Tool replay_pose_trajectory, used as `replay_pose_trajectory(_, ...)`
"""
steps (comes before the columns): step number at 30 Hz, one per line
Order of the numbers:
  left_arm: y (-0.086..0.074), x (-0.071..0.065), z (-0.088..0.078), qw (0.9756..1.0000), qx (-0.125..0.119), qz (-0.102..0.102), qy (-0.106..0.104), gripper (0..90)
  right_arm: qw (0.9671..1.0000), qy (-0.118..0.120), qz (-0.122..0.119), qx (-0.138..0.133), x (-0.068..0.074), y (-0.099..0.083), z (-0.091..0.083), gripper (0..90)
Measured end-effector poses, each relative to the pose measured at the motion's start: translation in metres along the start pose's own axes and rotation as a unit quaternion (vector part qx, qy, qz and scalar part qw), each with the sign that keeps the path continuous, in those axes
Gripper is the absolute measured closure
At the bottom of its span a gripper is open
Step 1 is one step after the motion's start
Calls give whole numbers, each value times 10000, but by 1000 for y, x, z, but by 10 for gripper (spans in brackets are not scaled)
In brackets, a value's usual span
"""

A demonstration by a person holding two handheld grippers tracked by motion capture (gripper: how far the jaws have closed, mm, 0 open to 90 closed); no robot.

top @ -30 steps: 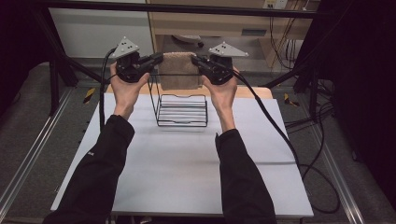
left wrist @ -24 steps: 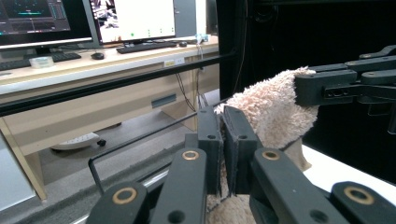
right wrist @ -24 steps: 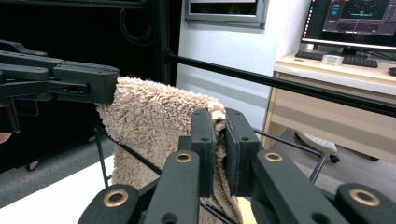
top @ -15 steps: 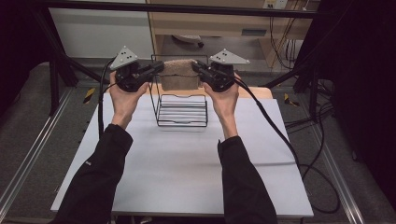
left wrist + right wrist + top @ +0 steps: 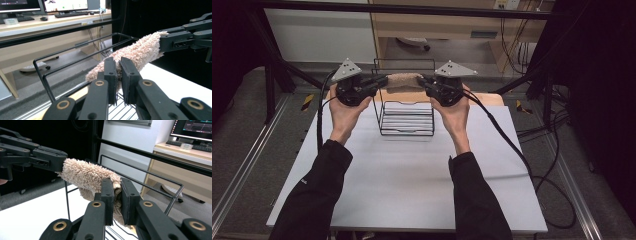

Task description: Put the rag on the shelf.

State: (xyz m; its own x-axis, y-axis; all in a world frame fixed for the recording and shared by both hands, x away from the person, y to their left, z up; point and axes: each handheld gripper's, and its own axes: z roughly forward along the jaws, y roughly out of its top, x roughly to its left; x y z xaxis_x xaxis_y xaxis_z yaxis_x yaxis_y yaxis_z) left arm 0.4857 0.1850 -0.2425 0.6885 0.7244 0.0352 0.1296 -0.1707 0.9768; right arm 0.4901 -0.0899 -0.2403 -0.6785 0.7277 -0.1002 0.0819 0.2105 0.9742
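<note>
Towel (image 5: 401, 81) stretched over wire rack (image 5: 407, 107), pinched by left tongs (image 5: 381, 82) and right tongs (image 5: 424, 83).
Keep ends level, lower evenly onto the top rail, release both together.

A white table (image 5: 412, 185) carries a black wire rack (image 5: 407, 117), which stands on the tabletop toward its far edge.

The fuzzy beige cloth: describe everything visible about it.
The beige cloth looks like shaggy terry or chenille, bunched into a thick roll. It is stretched roughly level above the black wire rack, near its top rails. The left gripper pinches one end, the right gripper the other; contact with the rack is unclear.
</note>
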Motion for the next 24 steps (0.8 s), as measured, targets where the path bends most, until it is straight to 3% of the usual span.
replay_pose_trajectory(7,12,4,-7,9996,143,-229,-75,761,10000,27,-60,59,1,-2,-1,818)
replay_pose_trajectory(11,26,6,-12,9994,83,-318,-56,777,10000,73,0,43,-1,-5,-2,818)
replay_pose_trajectory(14,31,6,-8,9988,211,-441,-96,834,9999,108,-31,58,0,-7,-2,816)
replay_pose_trajectory(18,27,3,0,9971,522,-515,-206,894,9999,150,-36,56,-1,-9,-3,811)
replay_pose_trajectory(24,16,2,2,9961,688,-494,-252,898,9995,199,-151,184,0,-13,-3,789)
